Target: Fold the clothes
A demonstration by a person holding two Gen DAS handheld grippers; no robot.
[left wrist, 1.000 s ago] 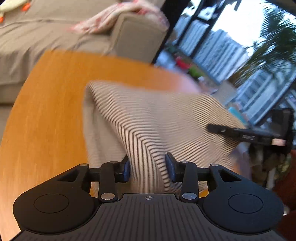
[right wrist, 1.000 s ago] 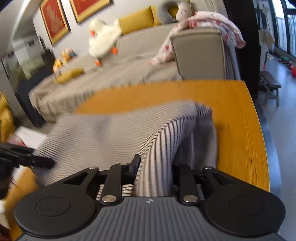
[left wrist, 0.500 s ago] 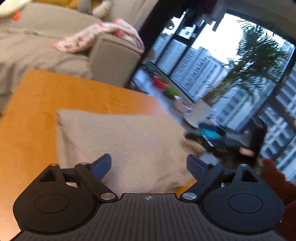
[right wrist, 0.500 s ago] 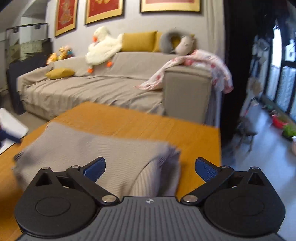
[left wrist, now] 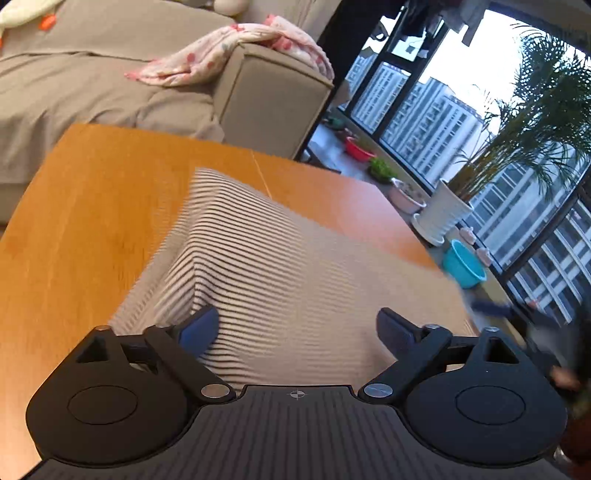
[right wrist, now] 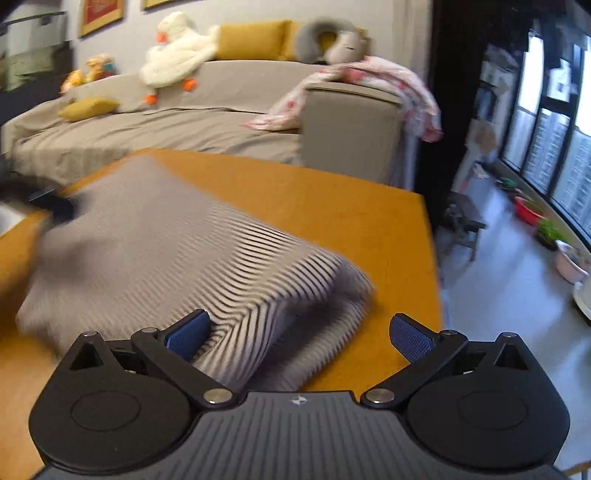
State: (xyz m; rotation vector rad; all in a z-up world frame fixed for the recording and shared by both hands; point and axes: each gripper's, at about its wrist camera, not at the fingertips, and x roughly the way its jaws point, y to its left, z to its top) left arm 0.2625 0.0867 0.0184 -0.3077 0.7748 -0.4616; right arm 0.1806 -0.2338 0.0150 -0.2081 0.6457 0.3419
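- Striped garment is lying folded, its long axis running between both claws.
- Left claw and right claw are gaping wide after just opening, gripping nothing.
- Orange wooden counter is standing before a grey sofa.

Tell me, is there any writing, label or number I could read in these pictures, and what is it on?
None can be read.
Framed pictures on the wall: red and gold, any characters too blurred to read.
Left gripper and right gripper: only a small crosshair mark on each body, no words.
Striped garment: no label visible.
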